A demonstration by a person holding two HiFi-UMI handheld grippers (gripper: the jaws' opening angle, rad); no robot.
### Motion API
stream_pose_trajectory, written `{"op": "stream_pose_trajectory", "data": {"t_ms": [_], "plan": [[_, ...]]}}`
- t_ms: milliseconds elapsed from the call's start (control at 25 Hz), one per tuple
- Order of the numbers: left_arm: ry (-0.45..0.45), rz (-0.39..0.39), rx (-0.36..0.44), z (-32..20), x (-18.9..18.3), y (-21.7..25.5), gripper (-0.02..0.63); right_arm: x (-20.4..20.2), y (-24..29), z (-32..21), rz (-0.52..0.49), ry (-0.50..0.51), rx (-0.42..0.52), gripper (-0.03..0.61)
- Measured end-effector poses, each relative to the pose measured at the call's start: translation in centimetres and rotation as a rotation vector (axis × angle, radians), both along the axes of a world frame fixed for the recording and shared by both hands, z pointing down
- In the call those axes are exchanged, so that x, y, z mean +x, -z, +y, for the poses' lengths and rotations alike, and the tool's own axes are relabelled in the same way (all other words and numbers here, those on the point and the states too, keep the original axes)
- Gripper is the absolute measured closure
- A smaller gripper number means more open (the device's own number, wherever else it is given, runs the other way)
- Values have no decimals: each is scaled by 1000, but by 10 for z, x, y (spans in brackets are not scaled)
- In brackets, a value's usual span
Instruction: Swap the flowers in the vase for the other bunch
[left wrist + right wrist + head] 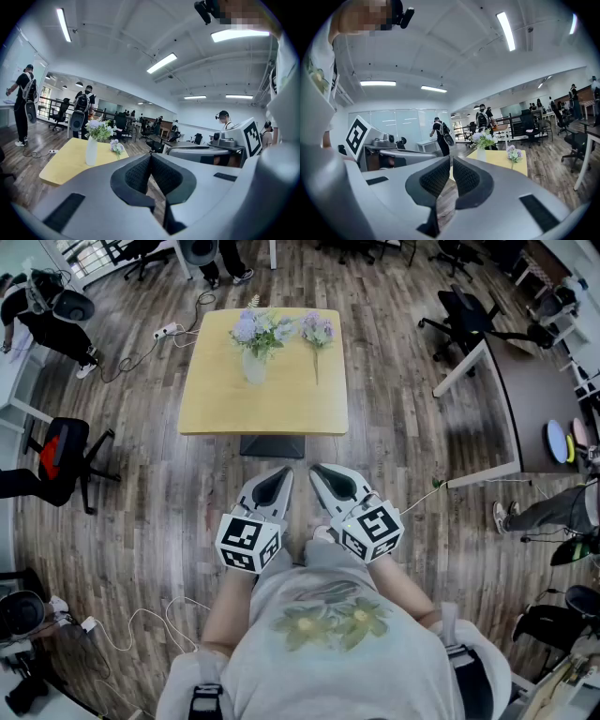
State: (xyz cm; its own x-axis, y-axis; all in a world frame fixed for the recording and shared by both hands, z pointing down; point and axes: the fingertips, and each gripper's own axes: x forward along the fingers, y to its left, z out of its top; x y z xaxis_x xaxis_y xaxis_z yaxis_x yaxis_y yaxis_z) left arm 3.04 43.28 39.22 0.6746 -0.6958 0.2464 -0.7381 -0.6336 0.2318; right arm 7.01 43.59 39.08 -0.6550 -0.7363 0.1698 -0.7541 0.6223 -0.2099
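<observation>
Tongs in both hands are closed and empty. The left tongs (283, 474) have their dark ribbed pads pressed together with nothing between them. The right tongs (317, 472) show only a thin slit between theirs, and nothing sits in it. Both are held side by side, low in front of the person's chest, tips angled slightly toward each other and pointing at the bench (216, 409). Each carries its marker cube at the near end. The square yellow bench stands on a wooden floor (141, 484), well apart from both pairs of tongs. Near its far edge a white vase (254, 368) stands upright, holding the first bunch (259, 330) of pale lilac and white flowers with green leaves. Just beside it, on the person's right, the second bunch (317, 331) lies flat on the bench top, its lilac heads at the far edge and its thin stem running toward the person. It lies apart from the vase. Both gripper views show the vase upright and the second bunch lying beside it.
</observation>
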Motion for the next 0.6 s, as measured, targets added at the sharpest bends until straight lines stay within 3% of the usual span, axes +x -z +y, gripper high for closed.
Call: {"op": "stream_pose_trajectory", "data": {"t_ms": [600], "plan": [[123, -1, -24, -21, 41, -28, 597, 39, -32, -17, 4, 190, -13, 526]]}}
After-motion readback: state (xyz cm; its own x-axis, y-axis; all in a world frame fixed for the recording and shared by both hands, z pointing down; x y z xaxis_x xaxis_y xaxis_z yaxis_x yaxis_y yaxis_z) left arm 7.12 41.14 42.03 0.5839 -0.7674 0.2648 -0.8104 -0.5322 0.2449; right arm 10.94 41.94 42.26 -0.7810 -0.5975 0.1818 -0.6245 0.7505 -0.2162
